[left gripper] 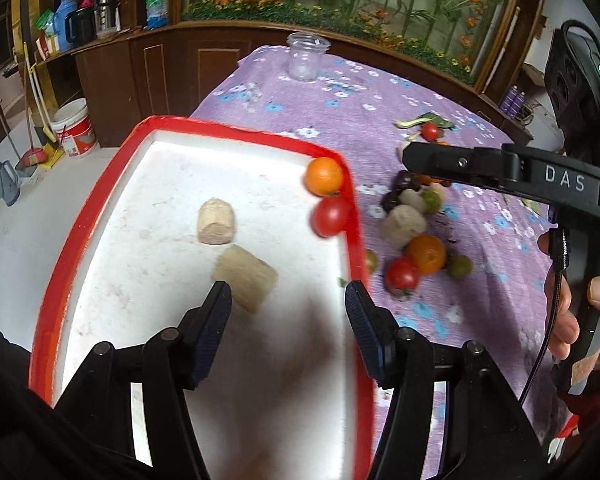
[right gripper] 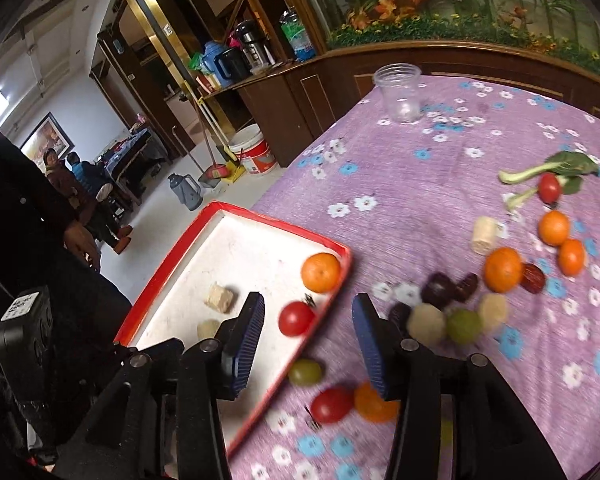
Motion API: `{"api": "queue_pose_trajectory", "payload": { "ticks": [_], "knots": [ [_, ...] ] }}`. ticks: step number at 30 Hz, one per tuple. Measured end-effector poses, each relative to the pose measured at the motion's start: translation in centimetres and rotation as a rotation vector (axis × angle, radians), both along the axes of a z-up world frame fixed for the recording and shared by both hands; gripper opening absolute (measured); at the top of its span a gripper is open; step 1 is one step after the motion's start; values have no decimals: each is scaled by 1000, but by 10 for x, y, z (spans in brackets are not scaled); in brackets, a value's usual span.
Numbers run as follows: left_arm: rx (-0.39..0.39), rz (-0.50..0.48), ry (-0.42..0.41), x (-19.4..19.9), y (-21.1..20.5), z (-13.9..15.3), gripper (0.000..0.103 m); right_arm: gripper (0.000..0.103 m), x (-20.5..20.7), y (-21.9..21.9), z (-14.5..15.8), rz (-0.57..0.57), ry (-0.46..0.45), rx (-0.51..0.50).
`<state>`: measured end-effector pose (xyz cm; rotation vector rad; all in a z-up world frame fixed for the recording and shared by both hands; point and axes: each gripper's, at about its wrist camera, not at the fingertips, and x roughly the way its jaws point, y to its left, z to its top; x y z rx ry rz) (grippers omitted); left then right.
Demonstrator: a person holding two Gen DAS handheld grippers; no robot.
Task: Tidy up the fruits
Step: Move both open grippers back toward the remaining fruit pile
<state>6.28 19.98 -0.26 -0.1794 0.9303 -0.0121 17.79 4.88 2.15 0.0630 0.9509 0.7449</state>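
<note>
A red-rimmed white tray lies at the table's left edge. In it are an orange, a red tomato and two beige chunks. My left gripper is open and empty over the tray, close to the nearer chunk. My right gripper is open and empty above the tray's right rim, the tomato between its fingers in view. Its finger also shows in the left wrist view. A pile of fruits lies on the purple cloth right of the tray.
A clear plastic jar stands at the far side of the table. Green leaves and a tomato lie far right. A wooden cabinet backs the table. A bucket and a flask are on the floor at left.
</note>
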Motion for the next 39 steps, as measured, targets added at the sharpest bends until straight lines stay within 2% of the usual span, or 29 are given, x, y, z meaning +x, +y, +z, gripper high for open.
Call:
{"api": "queue_pose_trajectory", "payload": {
  "ticks": [14,25,32,39],
  "knots": [
    [10,-96,-12,-7,-52,2,58,48,-25,-77,-8,-79,24,14],
    [50,-143,-6,-2,-81,-1,58,49,-37,-107,-19,-105,41,12],
    [98,-170,6,15,-92,-7,58,49,-22,-120,-23,-129,35,-9],
    [101,-184,8,31,-97,-11,58,49,13,-129,-23,-171,36,-15]
  ]
}}
